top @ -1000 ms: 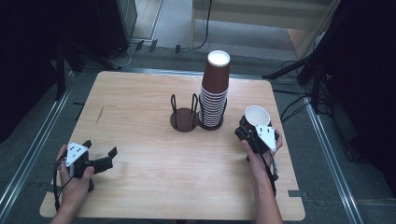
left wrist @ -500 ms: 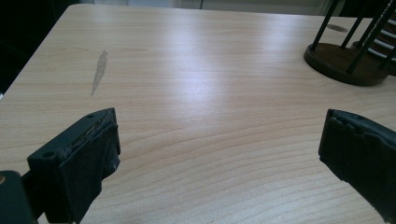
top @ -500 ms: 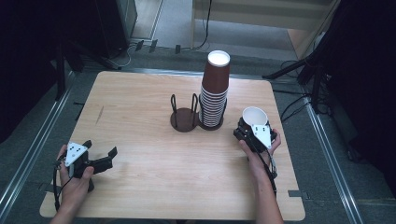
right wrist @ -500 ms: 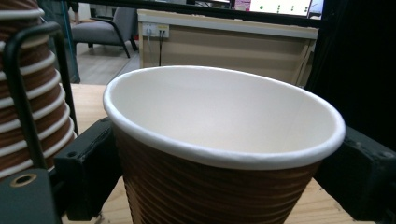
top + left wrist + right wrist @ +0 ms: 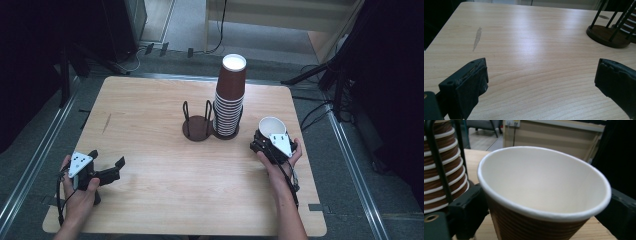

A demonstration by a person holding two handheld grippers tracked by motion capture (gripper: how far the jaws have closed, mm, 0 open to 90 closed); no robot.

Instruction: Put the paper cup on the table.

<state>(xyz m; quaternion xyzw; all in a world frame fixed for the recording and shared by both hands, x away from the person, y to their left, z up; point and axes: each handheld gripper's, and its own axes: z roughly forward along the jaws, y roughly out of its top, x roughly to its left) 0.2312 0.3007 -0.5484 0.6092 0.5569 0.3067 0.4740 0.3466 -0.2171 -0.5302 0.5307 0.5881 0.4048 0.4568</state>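
A tall stack of brown paper cups stands in one side of a black wire holder at the table's middle; the holder's other round base is bare. My right gripper, at the right side of the table, is shut on a single brown cup with a white inside, its mouth facing up and away. Near the front left corner my left gripper rests low over the wood, open, with nothing between its jaws.
The light wooden table carries a small grey streak on its left part. Metal rails run along both sides, and dark stands and cables sit on the floor beyond the far edge.
My right gripper has drifted slightly left and toward the stack with the cup in it. The left gripper has barely shifted.
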